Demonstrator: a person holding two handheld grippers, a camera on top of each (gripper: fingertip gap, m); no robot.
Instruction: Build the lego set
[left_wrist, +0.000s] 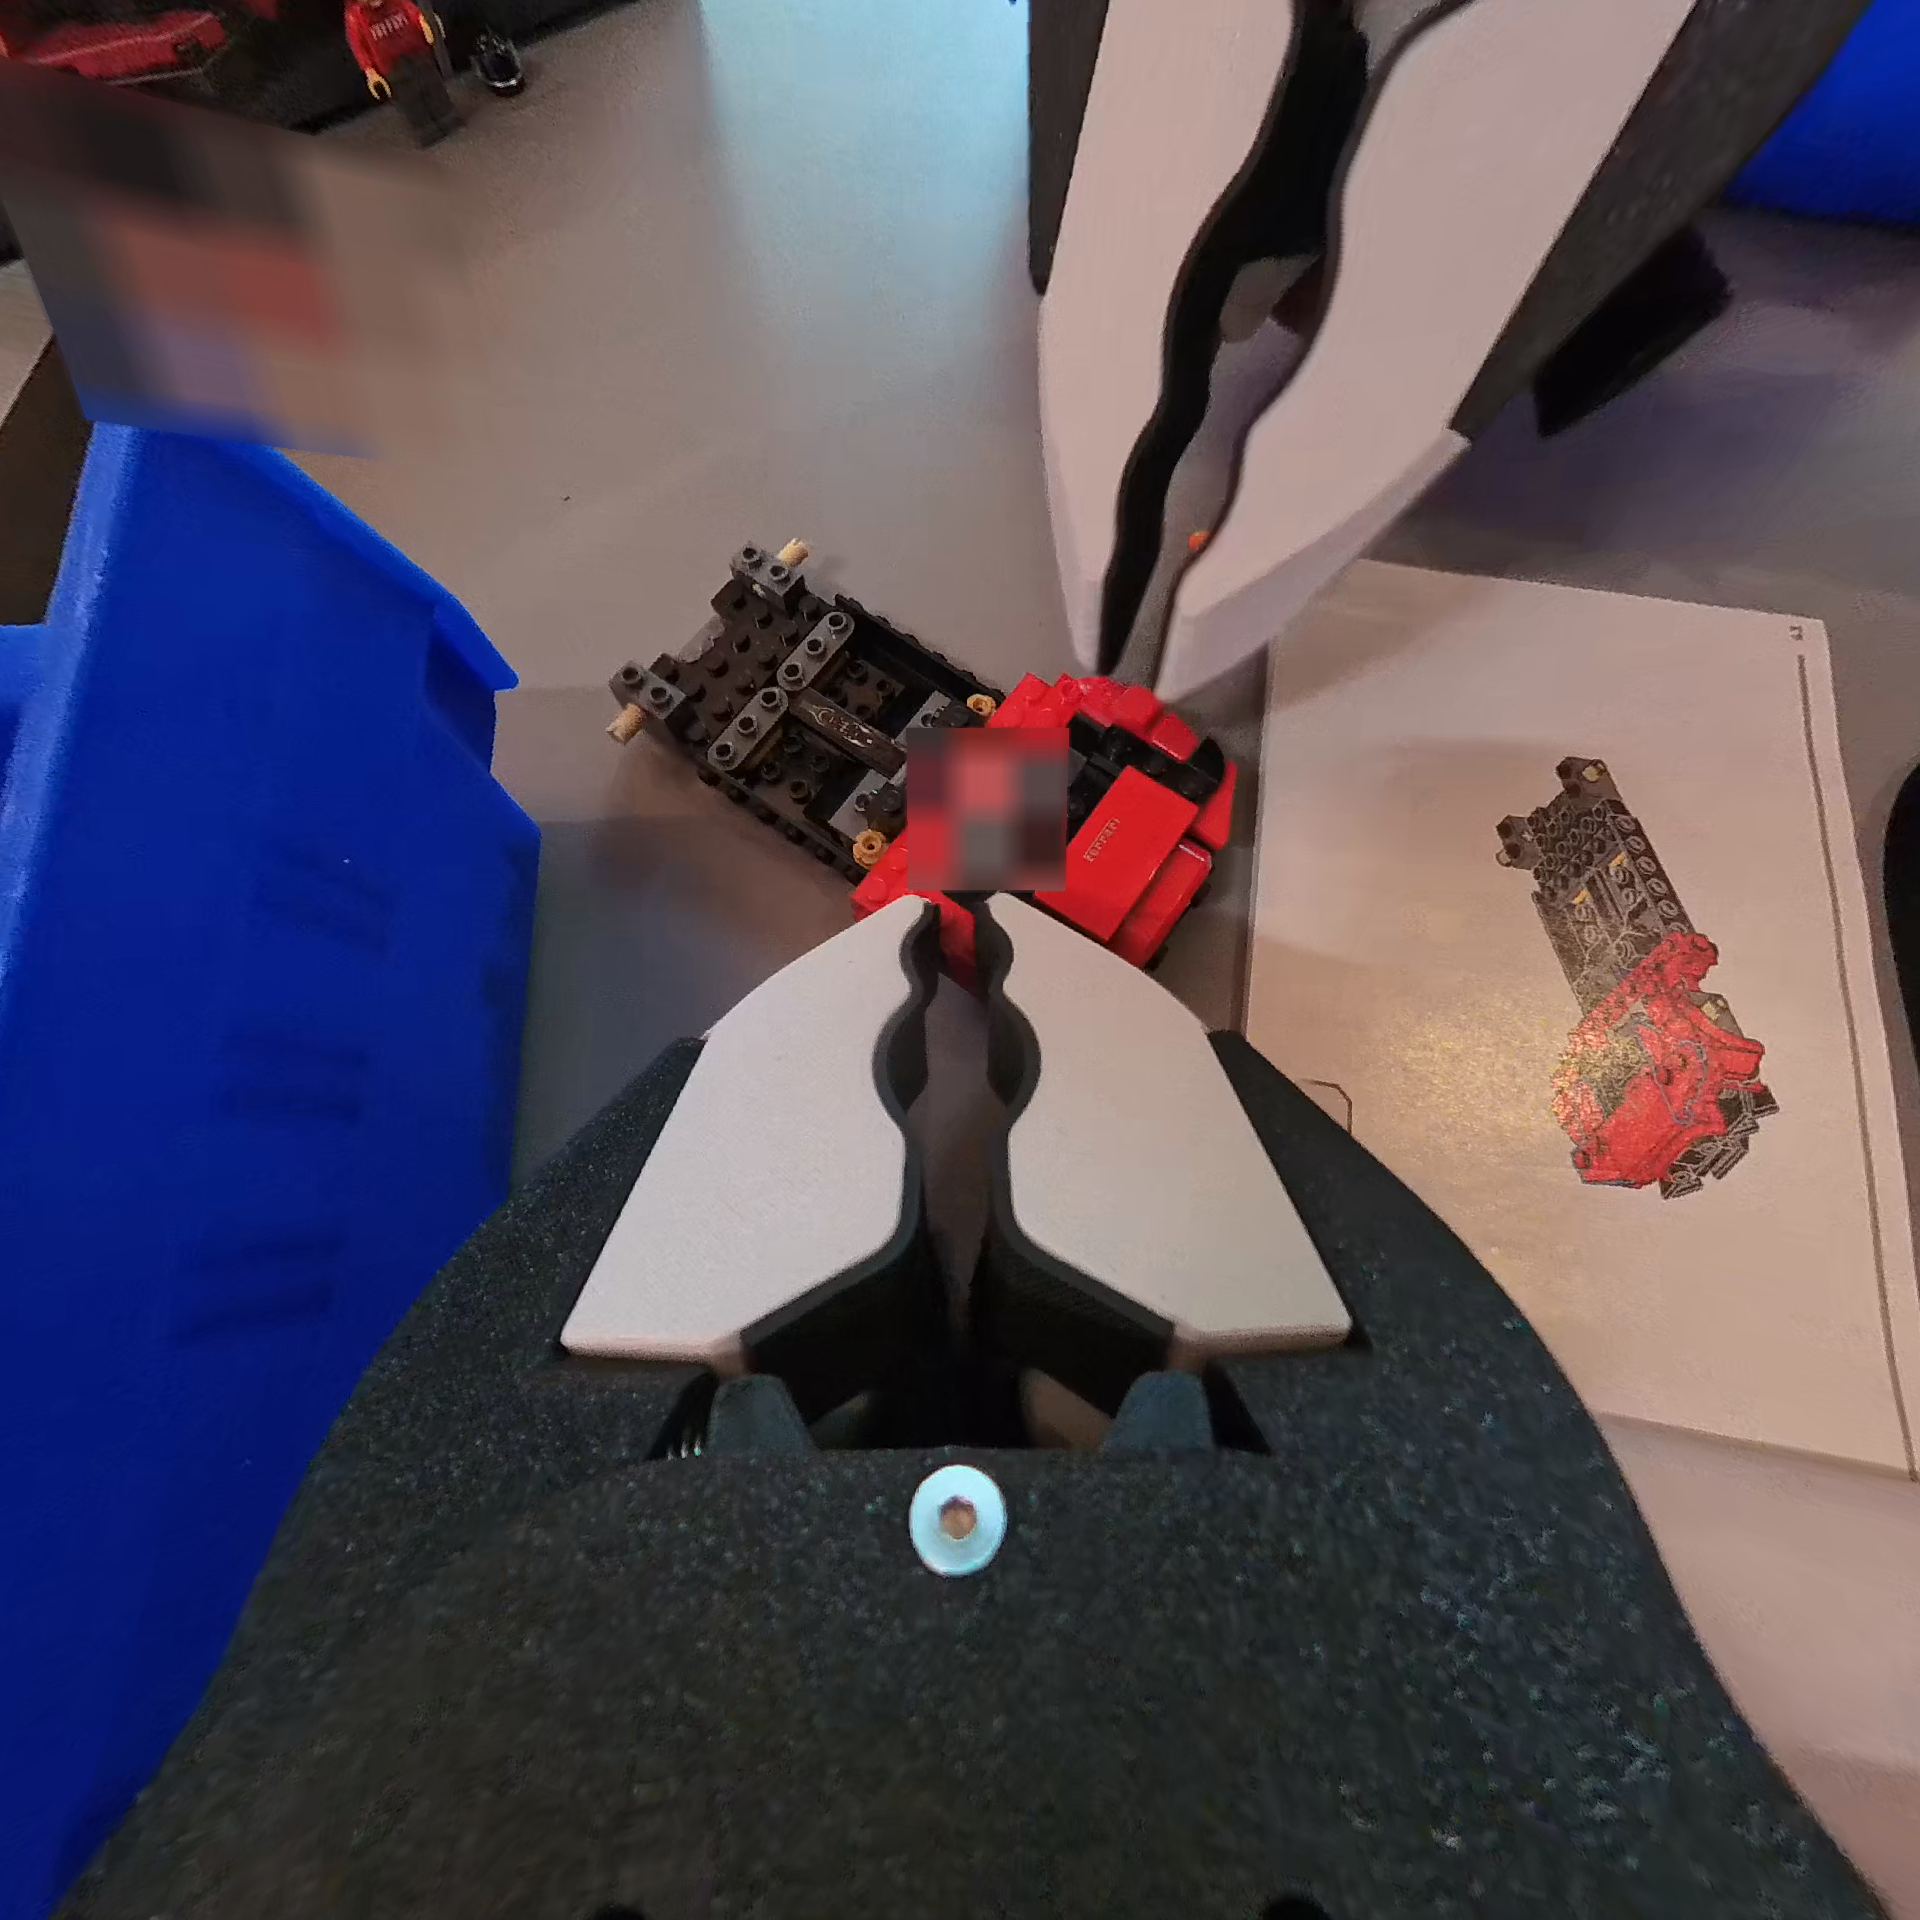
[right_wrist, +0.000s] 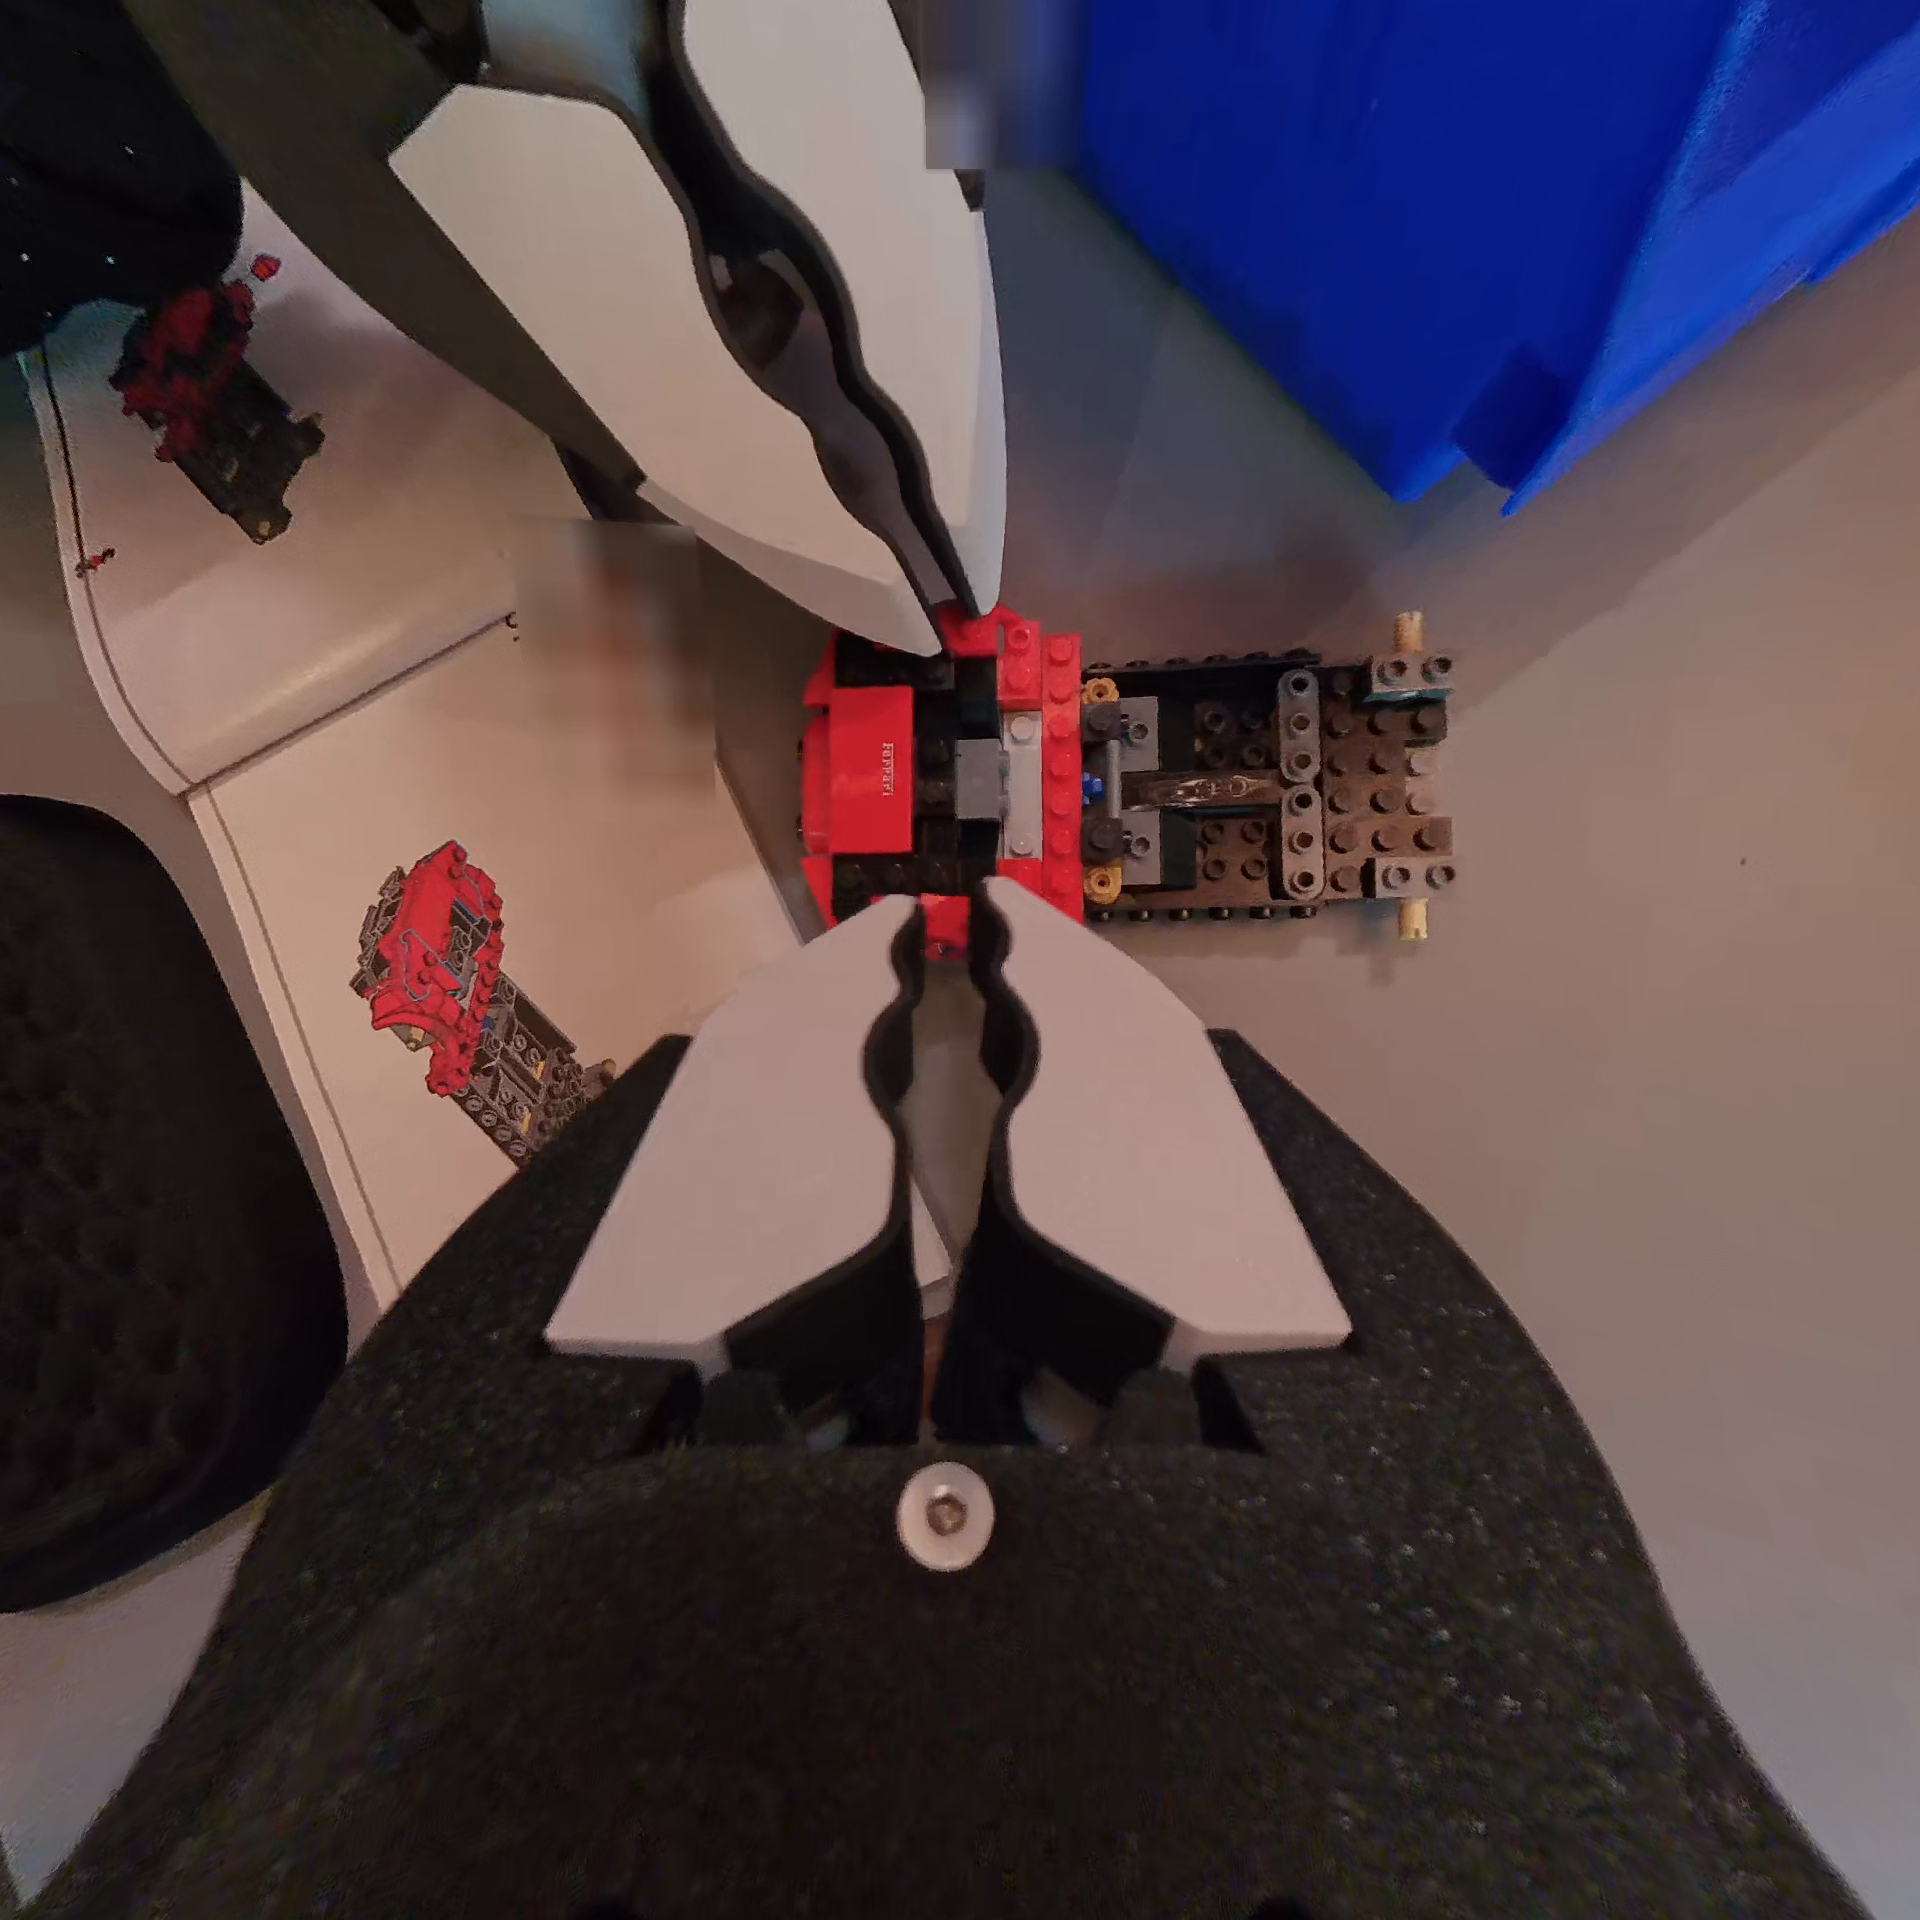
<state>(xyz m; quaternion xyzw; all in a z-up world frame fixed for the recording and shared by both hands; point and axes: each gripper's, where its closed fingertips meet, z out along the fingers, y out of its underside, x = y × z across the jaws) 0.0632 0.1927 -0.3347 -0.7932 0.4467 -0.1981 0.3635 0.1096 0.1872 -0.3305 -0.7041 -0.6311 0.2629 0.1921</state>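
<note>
The half-built lego car (left_wrist: 1132, 842) lies on the grey table, with a black studded chassis (left_wrist: 790, 717) and a red body at one end. In the right wrist view the red body (right_wrist: 862, 779) is on the left and the chassis (right_wrist: 1299, 790) on the right. My left gripper (left_wrist: 956, 920) is shut on the near red edge of the body. My right gripper (right_wrist: 945, 920) is shut on the opposite red edge. Each gripper also shows in the other's view, coming from above: the right gripper (left_wrist: 1132, 670) and the left gripper (right_wrist: 956, 620).
An open instruction booklet (left_wrist: 1507, 935) with pictures of the car lies beside the car; it also shows in the right wrist view (right_wrist: 468, 831). A blue bin (left_wrist: 260, 935) stands on the other side (right_wrist: 1455, 208). A minifigure (left_wrist: 400, 52) stands far back. A dark textured object (right_wrist: 125, 1195) lies by the booklet. Across from one pair of fingers to the other is roughly 5 cm.
</note>
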